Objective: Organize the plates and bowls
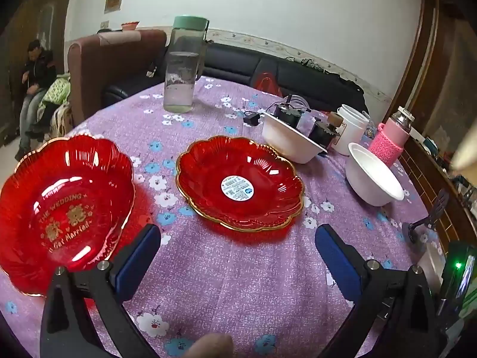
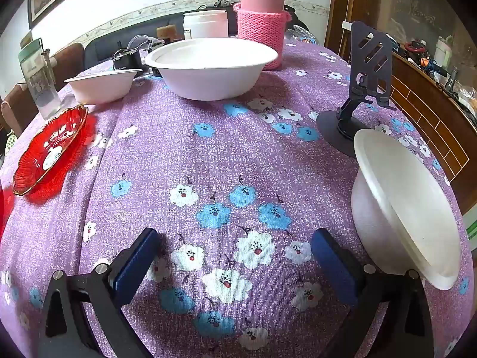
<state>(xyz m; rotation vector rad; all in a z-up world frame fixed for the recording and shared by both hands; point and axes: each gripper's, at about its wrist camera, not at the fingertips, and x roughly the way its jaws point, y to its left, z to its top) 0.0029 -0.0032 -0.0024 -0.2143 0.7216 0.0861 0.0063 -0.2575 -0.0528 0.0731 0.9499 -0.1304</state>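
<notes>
The left gripper [image 1: 238, 249] hovers low over the purple flowered tablecloth [image 1: 238, 283] with its blue pads wide apart and nothing between them. Just to its left, touching the left finger in the picture, lies the red glass plate with gold wedding letters [image 1: 64, 208]. Straight ahead, a little further, is the second red scalloped plate with a round white sticker [image 1: 240, 183]. So the left hand is the nearer one for both plates.

The right gripper [image 2: 235, 252] is also spread open and empty. A white paper bowl [image 2: 399, 205] sits just beside its right finger. Further ahead stands a second white bowl [image 2: 210, 67], and a third white bowl [image 2: 101, 85] far left. I judge the bowls belong to the right hand.
</notes>
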